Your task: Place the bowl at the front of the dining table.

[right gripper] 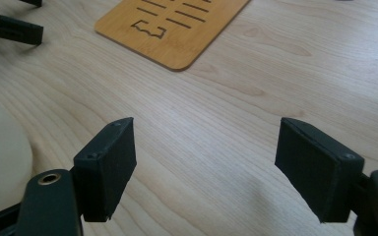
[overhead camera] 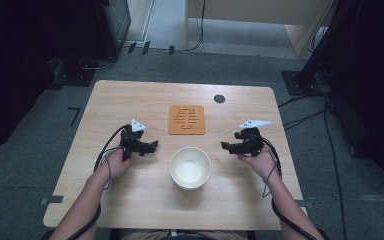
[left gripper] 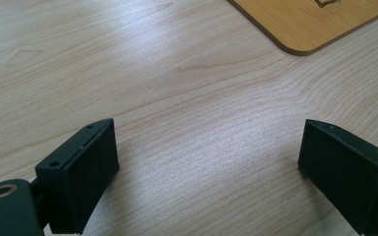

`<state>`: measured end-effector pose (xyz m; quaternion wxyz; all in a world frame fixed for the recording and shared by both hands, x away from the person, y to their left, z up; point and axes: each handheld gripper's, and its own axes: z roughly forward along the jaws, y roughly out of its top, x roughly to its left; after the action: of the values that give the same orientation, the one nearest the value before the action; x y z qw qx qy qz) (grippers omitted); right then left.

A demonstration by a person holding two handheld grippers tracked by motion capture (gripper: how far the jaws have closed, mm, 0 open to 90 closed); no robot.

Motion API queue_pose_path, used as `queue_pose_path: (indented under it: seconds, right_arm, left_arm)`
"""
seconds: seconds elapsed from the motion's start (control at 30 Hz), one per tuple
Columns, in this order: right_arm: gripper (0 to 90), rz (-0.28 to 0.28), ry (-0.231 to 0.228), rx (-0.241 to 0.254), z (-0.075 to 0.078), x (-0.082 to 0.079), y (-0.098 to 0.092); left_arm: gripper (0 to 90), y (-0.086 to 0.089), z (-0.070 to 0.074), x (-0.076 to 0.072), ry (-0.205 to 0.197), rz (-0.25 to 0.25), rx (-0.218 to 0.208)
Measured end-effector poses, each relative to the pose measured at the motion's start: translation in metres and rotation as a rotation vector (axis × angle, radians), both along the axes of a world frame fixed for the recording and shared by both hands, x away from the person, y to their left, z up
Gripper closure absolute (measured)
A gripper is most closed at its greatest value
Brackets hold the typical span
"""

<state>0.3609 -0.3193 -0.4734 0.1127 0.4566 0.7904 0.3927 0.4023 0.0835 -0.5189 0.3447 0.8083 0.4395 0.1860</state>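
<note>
A cream bowl (overhead camera: 190,167) stands empty near the table's front middle, and its rim (right gripper: 0,162) edges into the right gripper view at the left. Behind it lies a square orange wooden mat (overhead camera: 186,119) with cut-out lines, also seen as mat (right gripper: 172,27) and as a corner of mat (left gripper: 307,22). My left gripper (overhead camera: 154,146) rests left of the bowl, open, with bare wood between its jaws (left gripper: 206,162). My right gripper (overhead camera: 224,145) sits right of the bowl, open and holding nothing (right gripper: 204,167). Both point inward toward the bowl.
The light wooden table (overhead camera: 130,200) has a small black round disc (overhead camera: 219,98) near its far edge. Cables (overhead camera: 107,150) trail from each gripper along the person's forearms. Dark equipment and floor cables surround the table.
</note>
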Motion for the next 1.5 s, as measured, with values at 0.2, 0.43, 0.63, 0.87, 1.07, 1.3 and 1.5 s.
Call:
queue_pose_path:
  seconds: [0.2,0.43,0.63,0.87,1.07,1.3,1.5]
  right_arm:
    - [25.8,0.016,0.006,0.016,0.006,-0.002,0.007]
    - [28.1,0.056,-0.020,-0.001,0.010,-0.007,0.015]
    - [30.2,0.078,-0.051,-0.007,0.013,-0.009,0.020]
    - [32.6,0.099,-0.071,0.006,0.021,-0.013,0.027]
    - [33.2,0.114,-0.059,0.009,0.022,-0.014,0.031]
    - [36.9,0.139,-0.105,0.034,0.031,-0.018,0.035]
    - [35.6,0.149,-0.105,0.047,0.035,-0.020,0.041]
  left_arm:
    - [7.6,0.000,0.000,0.000,0.000,0.000,-0.001]
    - [7.6,0.000,0.000,0.000,0.000,0.000,-0.001]
    - [7.6,0.000,0.000,0.000,0.000,0.000,-0.001]
    - [7.6,0.000,0.000,0.000,0.000,0.000,0.000]
    - [7.7,0.000,0.000,0.000,0.000,0.000,0.000]
    - [7.6,0.000,0.000,0.000,0.000,0.000,0.000]
    - [7.6,0.000,0.000,0.000,0.000,0.000,0.000]
